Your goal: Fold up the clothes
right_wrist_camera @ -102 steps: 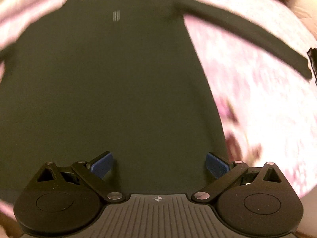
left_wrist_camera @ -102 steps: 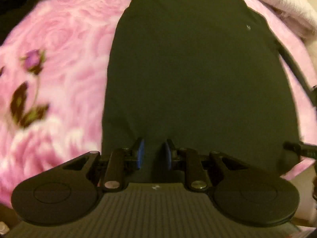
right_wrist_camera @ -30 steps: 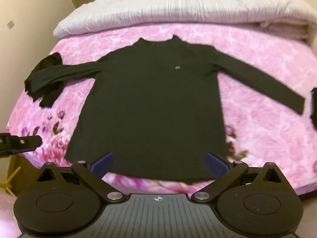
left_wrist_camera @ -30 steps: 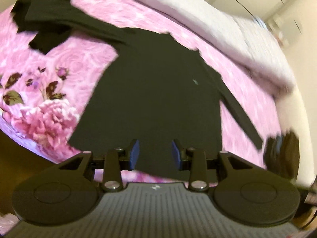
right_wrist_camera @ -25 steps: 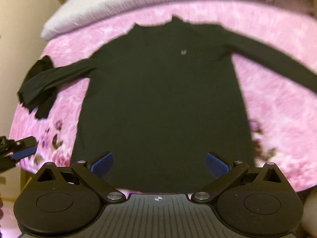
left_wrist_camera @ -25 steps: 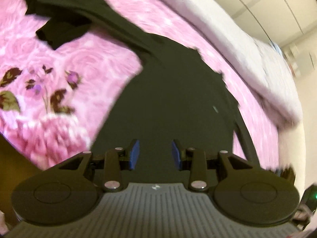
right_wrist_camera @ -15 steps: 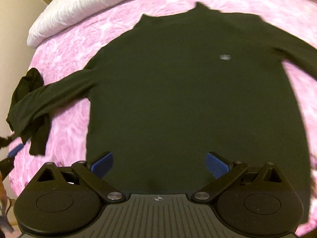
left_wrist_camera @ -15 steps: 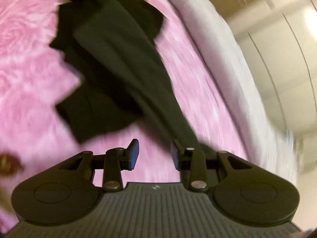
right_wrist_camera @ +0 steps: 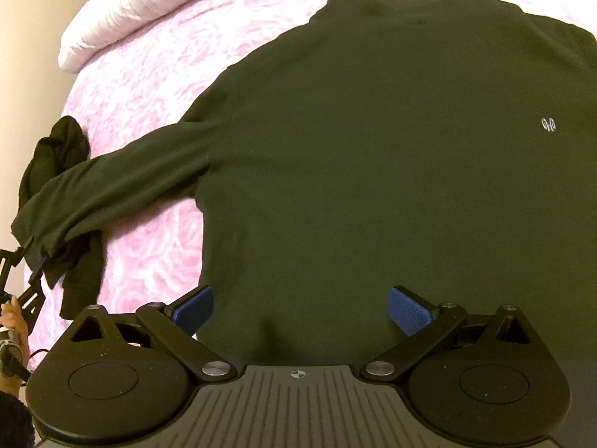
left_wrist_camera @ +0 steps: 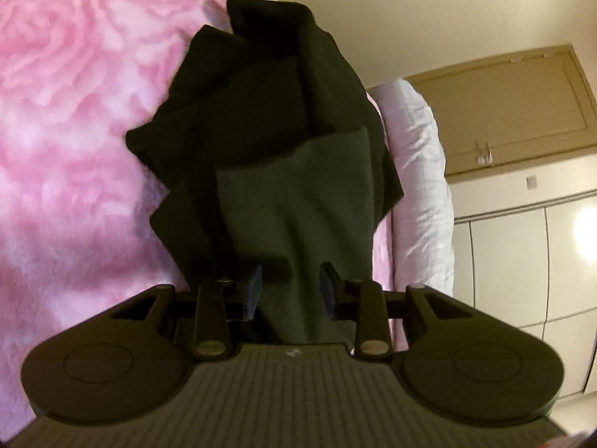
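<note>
Sweater (right_wrist_camera: 373, 156) lies flat on the pink rose bedspread (right_wrist_camera: 149, 67) ahead of your right tongs (right_wrist_camera: 300, 308), which hover wide open over its hem. Your left tongs (left_wrist_camera: 291, 291) are parted around the sleeve cuff (left_wrist_camera: 298, 194), beside a crumpled dark garment (left_wrist_camera: 238, 104).

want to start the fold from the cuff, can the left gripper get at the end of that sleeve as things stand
Probably yes. The left gripper is open with the sleeve end lying between its fingers, nothing over it. A crumpled dark garment lies just beyond and under the cuff, so it might get pinched too.
</note>
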Demonstrator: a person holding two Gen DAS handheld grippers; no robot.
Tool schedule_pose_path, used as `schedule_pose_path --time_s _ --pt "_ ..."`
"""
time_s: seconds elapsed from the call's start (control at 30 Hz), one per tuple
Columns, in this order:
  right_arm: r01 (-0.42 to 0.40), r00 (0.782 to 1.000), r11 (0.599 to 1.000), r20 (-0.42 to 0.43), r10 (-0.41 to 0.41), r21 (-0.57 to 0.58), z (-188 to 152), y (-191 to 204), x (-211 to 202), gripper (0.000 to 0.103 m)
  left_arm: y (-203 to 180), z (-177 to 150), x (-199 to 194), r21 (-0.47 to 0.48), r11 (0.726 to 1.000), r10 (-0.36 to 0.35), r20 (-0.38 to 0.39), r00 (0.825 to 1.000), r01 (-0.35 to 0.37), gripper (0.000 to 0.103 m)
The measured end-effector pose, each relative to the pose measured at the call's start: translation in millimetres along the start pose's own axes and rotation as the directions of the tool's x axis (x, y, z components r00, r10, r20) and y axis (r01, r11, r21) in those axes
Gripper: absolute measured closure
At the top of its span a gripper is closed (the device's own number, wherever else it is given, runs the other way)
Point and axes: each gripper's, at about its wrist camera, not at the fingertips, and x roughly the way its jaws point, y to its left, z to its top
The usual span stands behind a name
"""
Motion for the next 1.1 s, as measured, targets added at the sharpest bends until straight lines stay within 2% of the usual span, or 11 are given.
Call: schedule_pose_path --time_s 0.3,0.5,0.53,0.6,0.7,0.77,0.83,0.87,0.93,1.03,1.1 --pt "0.013 1.000 1.000 -0.017 -0.013 -0.006 11 -16 11 0.000 24 8 -25 -0.068 0.998 0.004 0.077 0.997 0.001 0.073" --pt "0.014 1.000 0.999 -0.012 -0.014 -0.038 14 -21 14 0.000 22 15 -16 -0.028 0.999 -0.040 0.099 0.994 0.043 0.073" --pt "0.019 1.000 0.999 -0.010 -0.019 -0.036 14 -23 14 0.000 20 14 -16 -0.013 0.999 -0.047 0.105 0.993 0.049 0.075" --pt "0.030 1.000 0.999 -0.005 -0.030 -0.032 12 -26 12 0.000 10 11 -17 0.047 0.997 -0.061 0.123 0.991 0.055 0.103" --pt "0.045 0.999 0.999 0.002 -0.045 -0.027 10 -30 9 0.001 -22 0 -29 0.218 0.976 -0.061 0.146 0.987 0.028 0.103" --pt "0.050 0.999 0.999 0.007 -0.049 -0.017 9 -35 7 0.001 -56 -16 -39 0.380 0.925 -0.082 0.133 0.988 0.026 0.103" --pt "0.038 0.999 0.999 0.017 -0.039 0.008 9 -42 0 0.005 -94 -37 -42 0.531 0.845 -0.126 0.075 0.989 0.067 0.103" --pt "0.027 0.999 0.999 0.022 -0.028 0.027 10 -48 -4 0.011 -112 -50 -41 0.593 0.798 -0.149 0.025 0.989 0.105 0.103" --pt "0.000 0.999 0.998 0.033 -0.002 0.070 12 -62 -12 0.013 -151 -93 -28 0.676 0.700 -0.187 -0.136 0.973 0.229 0.103" --pt "-0.017 0.998 0.991 0.063 0.009 0.136 15 -89 -28 0.013 -199 -173 -4 0.720 0.554 -0.197 -0.374 0.906 0.418 0.103" --pt "-0.017 0.996 0.987 0.094 0.002 0.157 17 -109 -42 0.013 -216 -239 12 0.705 0.474 -0.170 -0.514 0.841 0.527 0.103"
